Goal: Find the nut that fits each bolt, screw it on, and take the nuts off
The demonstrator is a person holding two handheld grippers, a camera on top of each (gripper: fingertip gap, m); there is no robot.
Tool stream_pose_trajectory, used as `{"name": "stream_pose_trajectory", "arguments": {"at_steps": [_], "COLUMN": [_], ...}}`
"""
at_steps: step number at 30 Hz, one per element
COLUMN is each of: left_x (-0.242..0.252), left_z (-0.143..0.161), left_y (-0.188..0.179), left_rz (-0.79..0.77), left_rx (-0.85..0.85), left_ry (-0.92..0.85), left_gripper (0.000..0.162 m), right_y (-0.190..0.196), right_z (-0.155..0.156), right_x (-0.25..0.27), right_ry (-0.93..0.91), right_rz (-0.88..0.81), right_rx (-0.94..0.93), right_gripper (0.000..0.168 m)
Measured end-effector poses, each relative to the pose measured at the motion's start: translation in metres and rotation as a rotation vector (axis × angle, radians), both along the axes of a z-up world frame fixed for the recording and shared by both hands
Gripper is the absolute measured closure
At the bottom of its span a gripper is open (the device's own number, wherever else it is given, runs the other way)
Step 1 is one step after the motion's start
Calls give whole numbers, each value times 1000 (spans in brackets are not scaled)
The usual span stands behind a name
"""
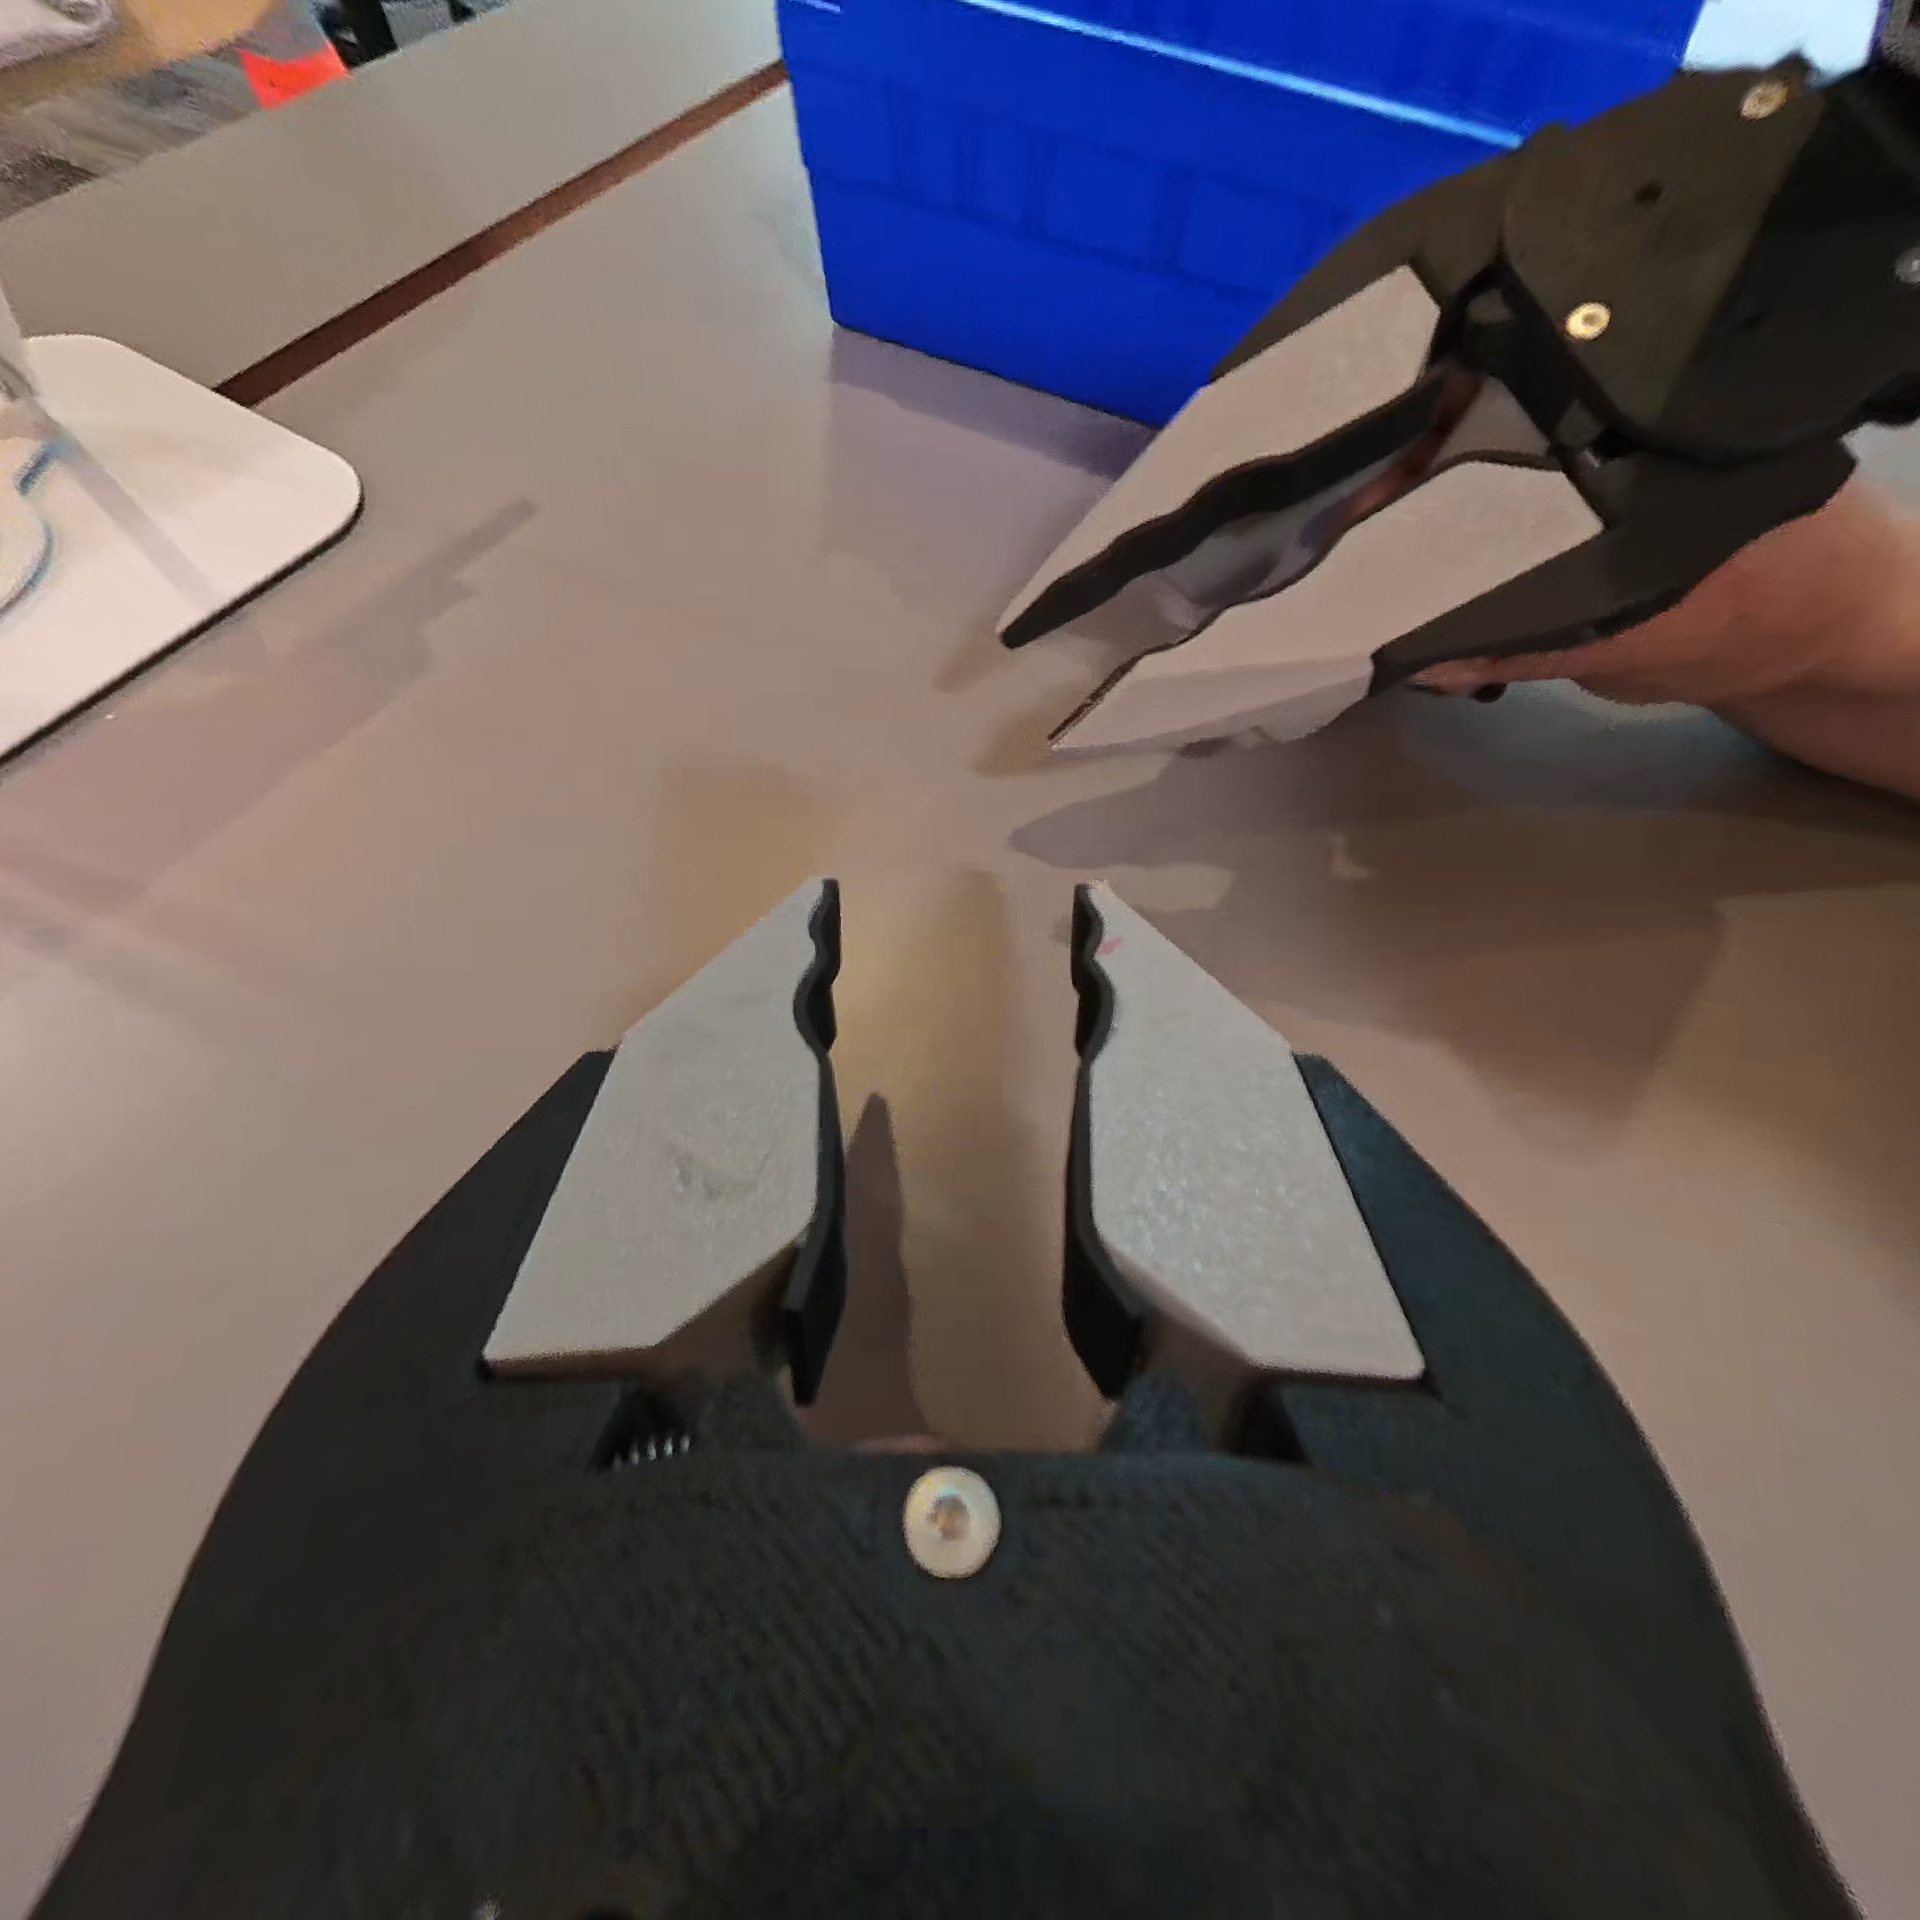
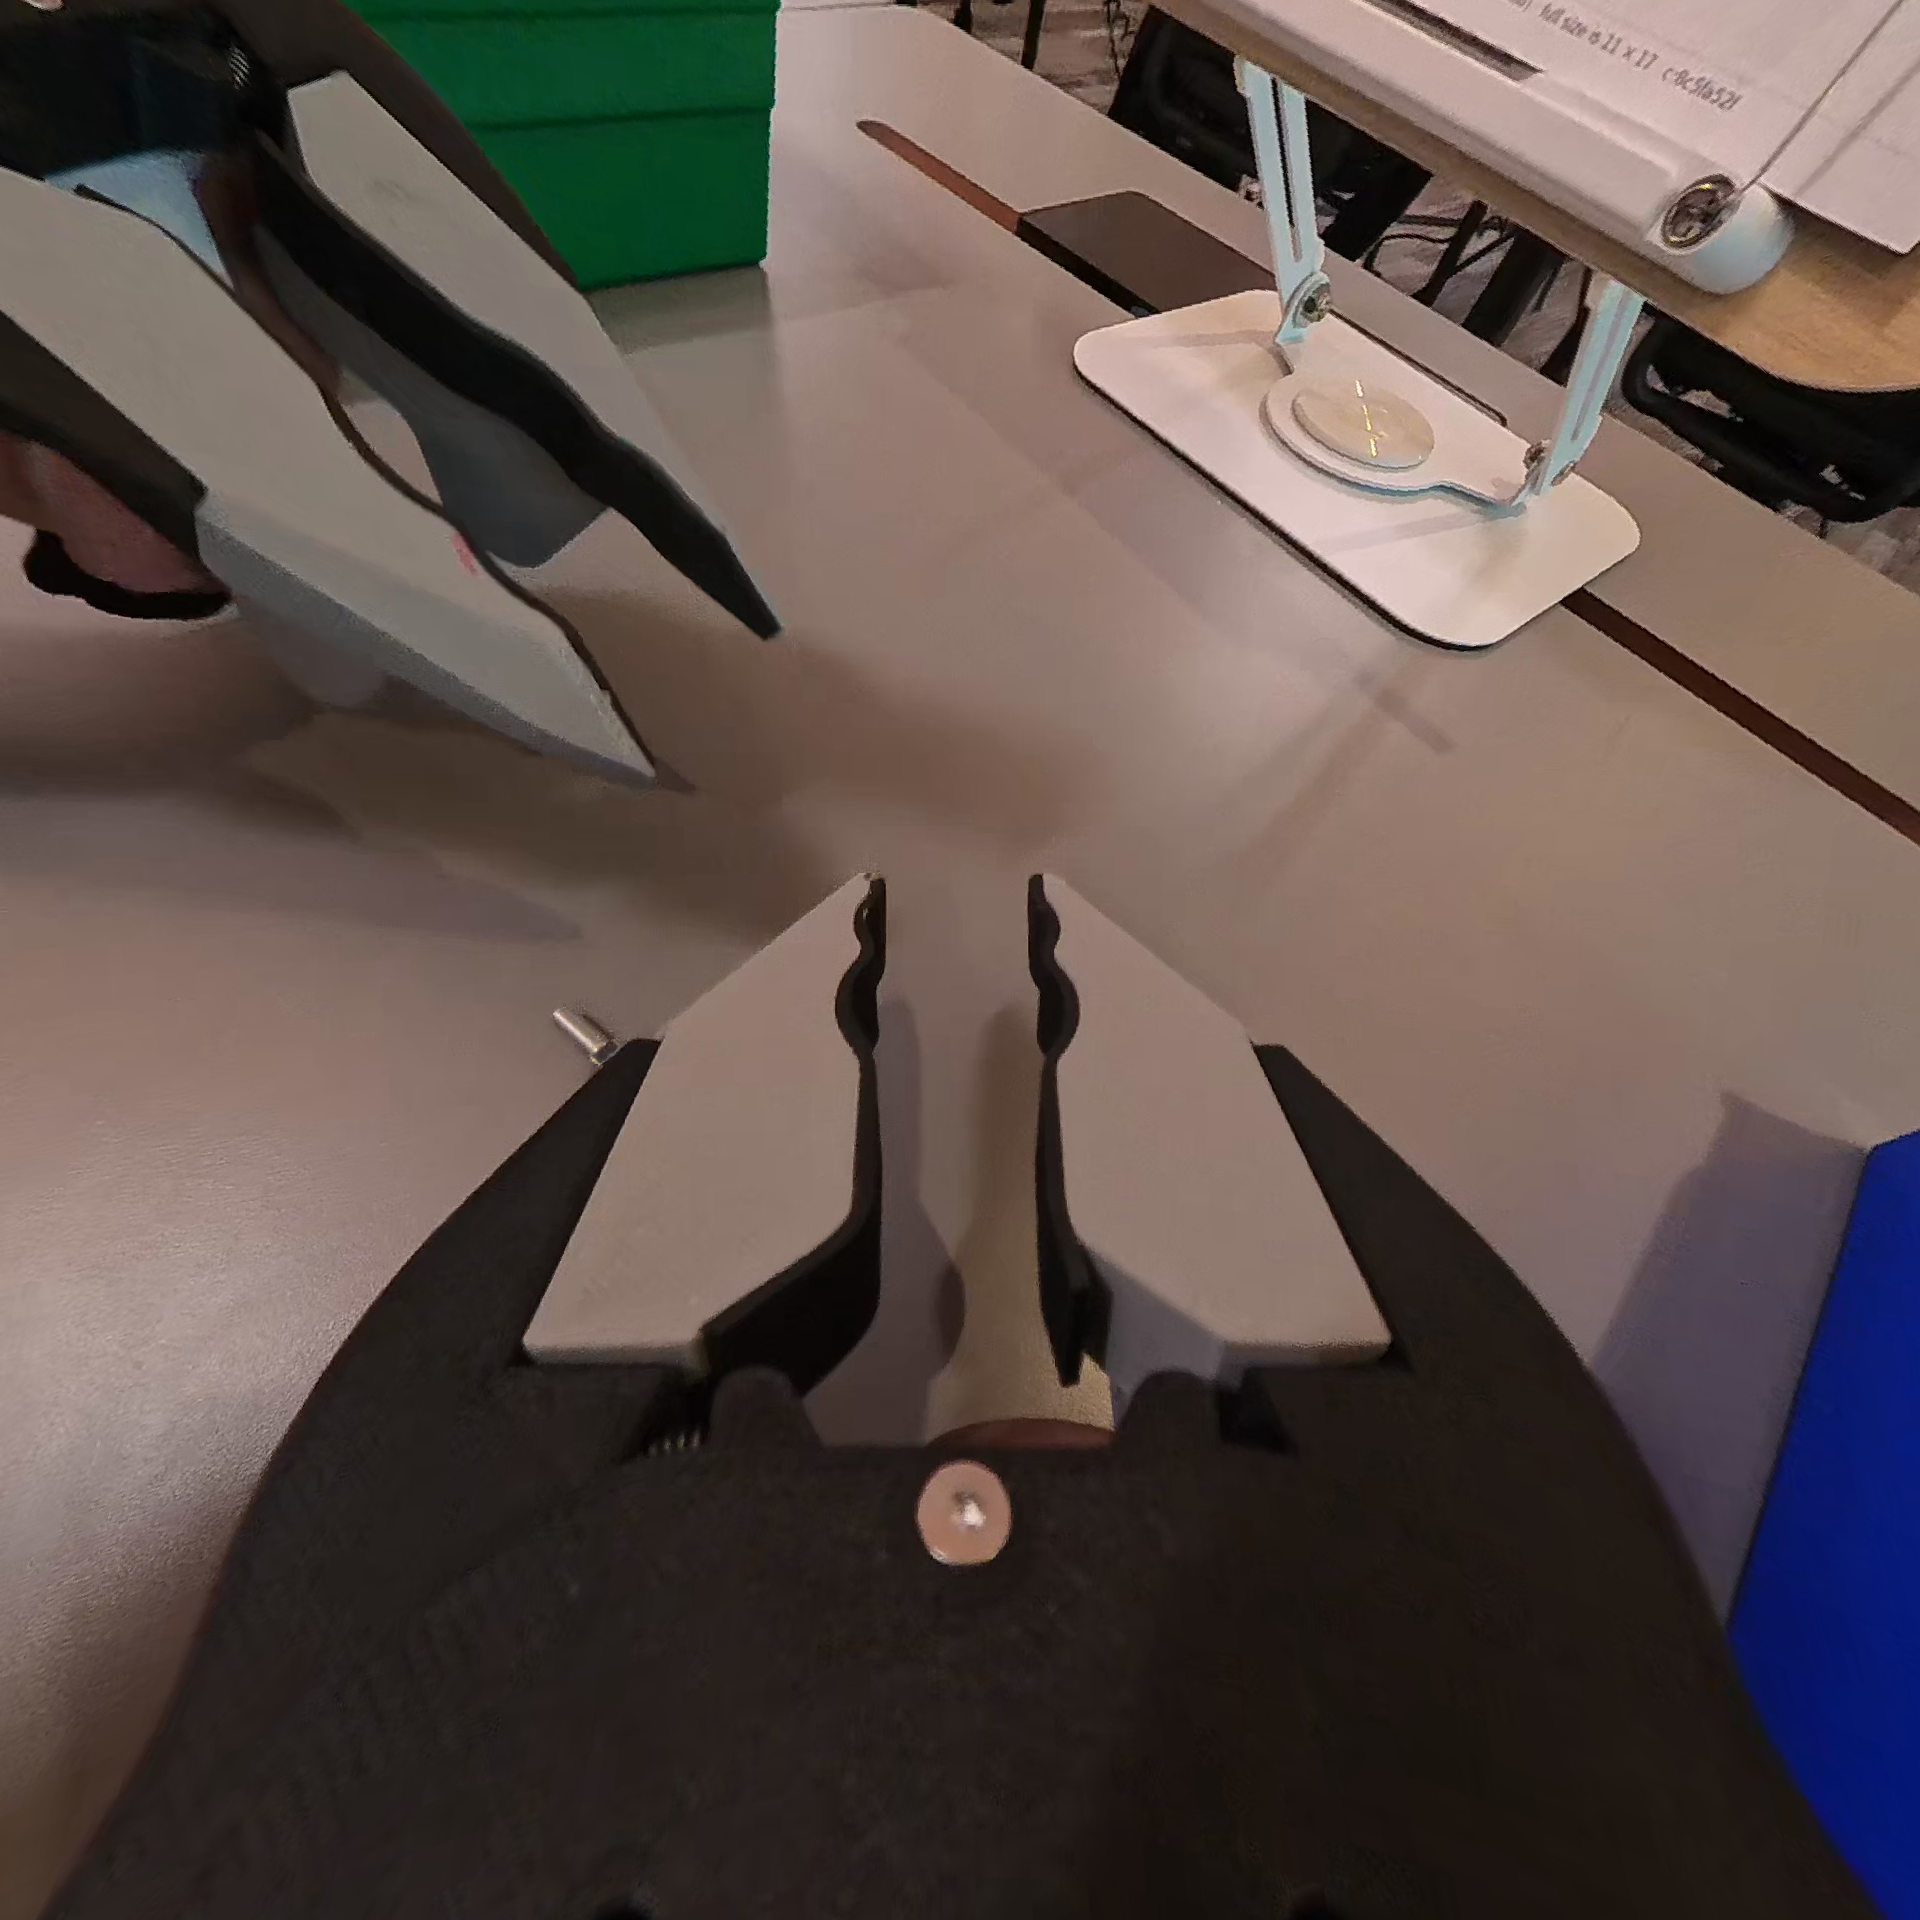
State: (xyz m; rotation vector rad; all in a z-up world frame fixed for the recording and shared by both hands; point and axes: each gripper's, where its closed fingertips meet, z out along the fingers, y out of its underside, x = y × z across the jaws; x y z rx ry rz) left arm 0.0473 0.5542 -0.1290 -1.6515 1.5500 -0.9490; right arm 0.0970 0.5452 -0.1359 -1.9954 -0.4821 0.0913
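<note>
While both wait open, bolt (image 2: 578, 1034) just left of right gripper (image 2: 956, 883), on table (image 2: 1195, 831)

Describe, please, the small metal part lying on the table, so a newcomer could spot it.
Start at the grey table and find the right gripper. Just left of its black frame lies a small silver bolt, the only loose hardware in view, shiny against the matte top.

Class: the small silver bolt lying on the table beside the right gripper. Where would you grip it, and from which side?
Grip the bolt across its smooth shank, coming down from above. It lies flat on the table, partly hidden by the open right gripper, so its head cannot be seen.
</note>
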Motion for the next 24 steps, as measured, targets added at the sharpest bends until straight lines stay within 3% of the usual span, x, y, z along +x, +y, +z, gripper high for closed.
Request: {"name": "stream_pose_trajectory", "arguments": {"at_steps": [11, 15, 20, 24], "left_x": [2, 2, 0, -13], "left_z": [-9, -7, 3, -3], "left_y": [-2, -5, -12, -17], "left_rz": [-10, -18, -47, -79], "left_rx": [1, 13, -21, -27], "left_ry": [27, 24, -9, 24], "left_gripper": [119, 119, 116, 115], "right_y": [-4, -7, -3, 0], "right_z": [6, 7, 1, -2], "right_x": [-7, -11, -3, 6], "right_ry": [-32, -9, -12, -13], "right_rz": [28, 61, 24, -11], "right_rx": [22, 17, 3, 4], "right_gripper": [146, 164, 157, 168]}}
